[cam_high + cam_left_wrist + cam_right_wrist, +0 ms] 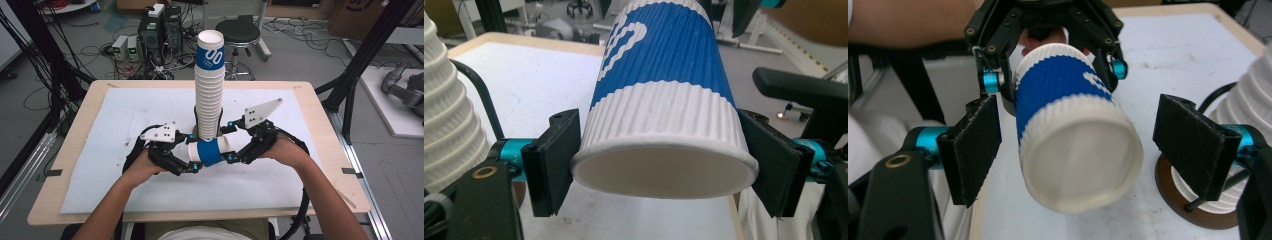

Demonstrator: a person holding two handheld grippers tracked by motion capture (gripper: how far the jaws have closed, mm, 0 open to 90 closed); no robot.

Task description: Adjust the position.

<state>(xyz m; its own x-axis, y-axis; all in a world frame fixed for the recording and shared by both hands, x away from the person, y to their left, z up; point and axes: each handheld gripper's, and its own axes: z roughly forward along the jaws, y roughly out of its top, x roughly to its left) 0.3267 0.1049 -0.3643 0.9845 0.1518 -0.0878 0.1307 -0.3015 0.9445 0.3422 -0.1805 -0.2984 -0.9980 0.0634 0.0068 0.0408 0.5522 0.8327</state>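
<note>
A blue-and-white ribbed paper cup (210, 151) lies on its side in the air just in front of a tall stack of the same cups (209, 85). My left gripper (194, 153) is shut on one end of it; in the left gripper view both pads press the cup (664, 100) on its sides, with the left gripper (664, 165) level. My right gripper (230, 141) faces it from the other side. In the right gripper view the right gripper (1083, 150) is open, and the cup (1073, 130) hangs between the pads with a gap on each side.
The stack (1253, 105) stands on a round brown base (1198, 210) in the middle of a white mat (125, 150) on a wooden table (75, 150). A black cable curves by the base. A stool (237, 32) and computers (160, 30) are on the floor beyond.
</note>
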